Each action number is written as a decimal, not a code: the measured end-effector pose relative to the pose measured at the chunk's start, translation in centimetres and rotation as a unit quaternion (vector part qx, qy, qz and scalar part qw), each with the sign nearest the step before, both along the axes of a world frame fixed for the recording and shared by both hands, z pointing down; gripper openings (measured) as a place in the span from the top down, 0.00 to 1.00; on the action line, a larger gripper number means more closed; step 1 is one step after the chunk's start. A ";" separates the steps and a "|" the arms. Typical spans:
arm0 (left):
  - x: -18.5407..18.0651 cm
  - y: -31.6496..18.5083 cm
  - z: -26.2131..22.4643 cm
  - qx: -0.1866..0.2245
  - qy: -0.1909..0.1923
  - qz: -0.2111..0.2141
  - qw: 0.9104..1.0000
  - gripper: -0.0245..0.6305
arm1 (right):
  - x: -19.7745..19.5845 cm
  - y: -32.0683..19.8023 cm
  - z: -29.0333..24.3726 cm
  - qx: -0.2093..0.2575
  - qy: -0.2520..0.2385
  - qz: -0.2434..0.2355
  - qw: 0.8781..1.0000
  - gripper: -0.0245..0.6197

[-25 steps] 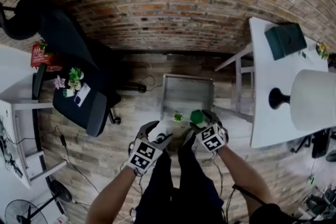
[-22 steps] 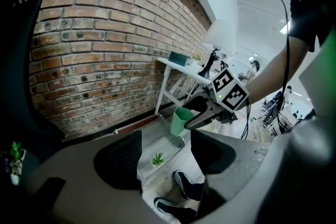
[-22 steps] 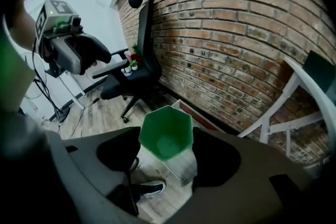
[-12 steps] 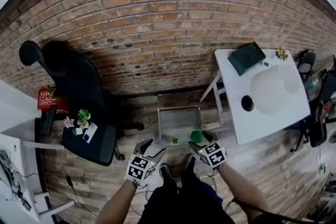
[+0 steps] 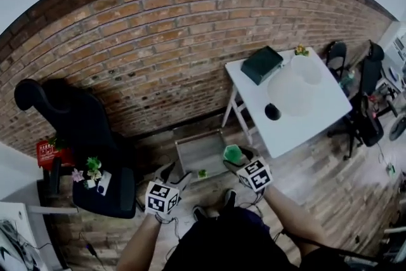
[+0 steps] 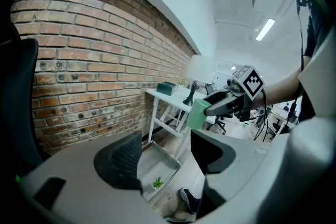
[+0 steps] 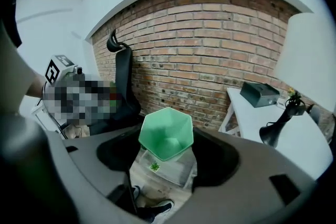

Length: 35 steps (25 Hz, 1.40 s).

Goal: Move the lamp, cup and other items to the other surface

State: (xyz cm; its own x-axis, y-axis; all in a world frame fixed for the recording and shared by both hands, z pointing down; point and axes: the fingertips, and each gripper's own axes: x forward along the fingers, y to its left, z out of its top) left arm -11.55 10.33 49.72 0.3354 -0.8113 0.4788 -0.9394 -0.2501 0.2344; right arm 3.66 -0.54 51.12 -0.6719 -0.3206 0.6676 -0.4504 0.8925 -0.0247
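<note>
Right gripper (image 5: pixel 238 160) grips a green hexagonal cup (image 5: pixel 233 153) between wide-set jaws at 5 o'clock in the head view, beside the floor tray (image 5: pixel 190 152). Left gripper (image 5: pixel 172 176) gapes empty at 7 o'clock. The lamp (image 5: pixel 288 89) stands on the white table (image 5: pixel 304 127) at 3 o'clock.

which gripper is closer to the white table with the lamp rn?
Right. The right gripper, gripping the green cup, hangs just left of the white table; the left gripper, empty, is farther left, at the floor tray's other end.
</note>
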 end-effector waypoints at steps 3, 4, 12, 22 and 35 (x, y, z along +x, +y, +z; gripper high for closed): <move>1.0 -0.5 -0.2 0.002 0.001 0.011 1.000 0.52 | 2.6 -1.6 -1.0 0.013 -0.001 0.024 1.000 0.48; 1.5 -0.5 -0.2 0.001 0.001 0.013 1.000 0.52 | 3.7 -1.9 -1.2 0.012 0.000 0.032 0.999 0.48; 5.9 -2.1 -0.3 -0.008 -0.008 0.018 1.000 0.52 | 11.5 -6.6 -2.1 0.026 -0.003 0.066 0.997 0.48; 14.0 -7.5 -0.1 -0.024 -0.024 -0.013 0.999 0.52 | 22.6 -14.5 -0.8 0.011 -0.008 0.074 0.997 0.48; 23.1 -13.3 1.7 -0.049 -0.031 -0.045 0.997 0.52 | 35.5 -26.5 1.7 0.004 -0.001 0.099 0.995 0.48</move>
